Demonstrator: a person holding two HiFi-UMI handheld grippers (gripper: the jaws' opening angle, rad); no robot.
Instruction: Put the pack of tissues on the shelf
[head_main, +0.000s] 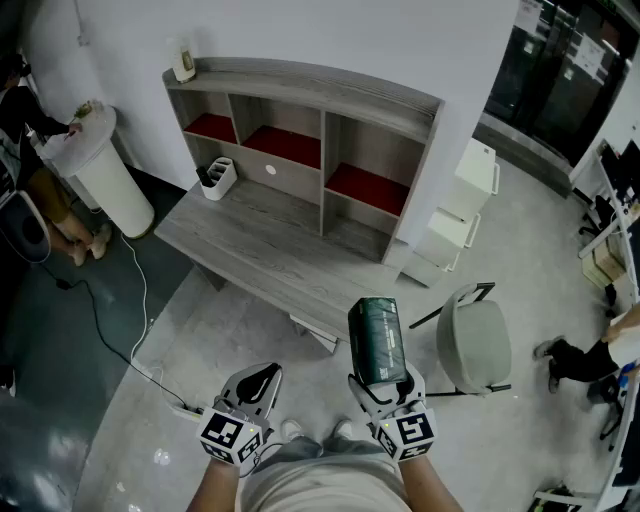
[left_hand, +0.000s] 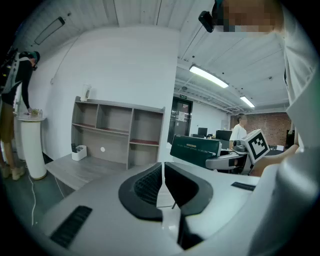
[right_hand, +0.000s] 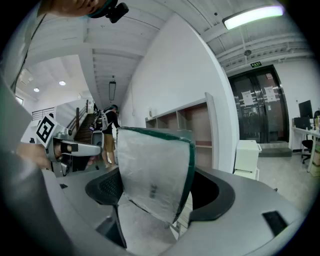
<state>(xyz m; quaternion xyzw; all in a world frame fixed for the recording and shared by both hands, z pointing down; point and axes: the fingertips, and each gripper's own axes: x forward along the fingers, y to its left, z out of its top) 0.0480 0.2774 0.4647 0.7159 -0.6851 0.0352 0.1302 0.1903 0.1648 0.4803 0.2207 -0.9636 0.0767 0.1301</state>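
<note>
A dark green pack of tissues (head_main: 379, 339) stands upright between the jaws of my right gripper (head_main: 385, 383), which is shut on it; its pale end (right_hand: 150, 170) fills the right gripper view. I hold it over the floor, in front of the grey wooden desk (head_main: 250, 245). The shelf (head_main: 300, 130) with red-lined compartments stands on the desk against the wall. My left gripper (head_main: 258, 385) hangs low at the left, shut and holding nothing; from its view the pack (left_hand: 195, 150) shows to the right.
A white organiser (head_main: 216, 177) sits at the desk's left. A grey chair (head_main: 472, 342) stands right of the pack, a white drawer unit (head_main: 455, 215) beside the shelf, a round white stand (head_main: 100, 165) at left. A cable (head_main: 135, 300) crosses the floor. People stand at both edges.
</note>
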